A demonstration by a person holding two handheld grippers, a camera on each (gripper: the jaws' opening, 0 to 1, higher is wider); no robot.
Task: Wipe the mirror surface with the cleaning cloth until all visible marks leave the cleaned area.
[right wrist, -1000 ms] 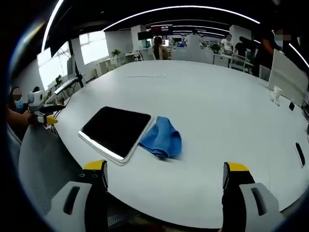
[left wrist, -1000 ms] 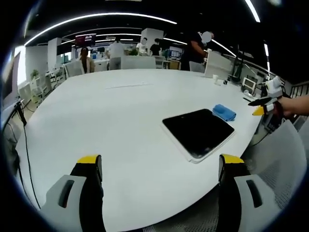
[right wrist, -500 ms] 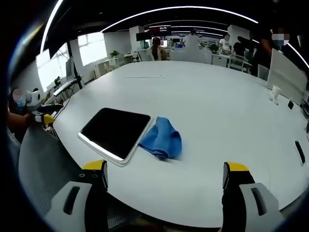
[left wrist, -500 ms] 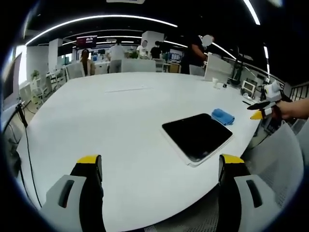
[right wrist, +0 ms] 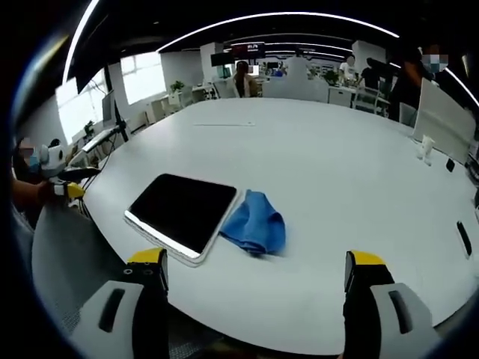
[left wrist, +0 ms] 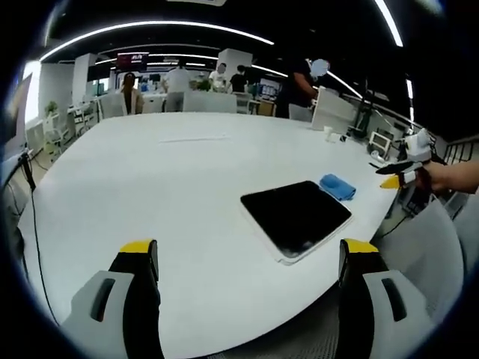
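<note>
Your left gripper (left wrist: 243,262) rises from the bottom of the left gripper view with its jaws spread wide and nothing between them, held above the near edge of the white table (left wrist: 150,179). Your right gripper (right wrist: 254,271) sits the same way at the bottom of the right gripper view: jaws wide apart, empty, hanging off the table's near rim.

In the left gripper view the mirror (left wrist: 296,215) lies flat right of centre, a dark panel in a pale frame, one corner close to the table's edge. The cleaning cloth (left wrist: 337,187) is a blue bundle just beyond the mirror's far right corner; whether it touches the frame you cannot tell from here. At the right edge of that view your other hand holds the right gripper out past the table rim, its yellow-tipped jaws pointing left.

In the right gripper view the mirror (right wrist: 183,213) sits left of centre and the cleaning cloth (right wrist: 256,224) is crumpled against its right side. The left gripper shows small at the far left edge, off the table.

The tabletop is bare and wide beyond the mirror in both views, reaching back toward desks and standing people in the upper part of the frame.
</note>
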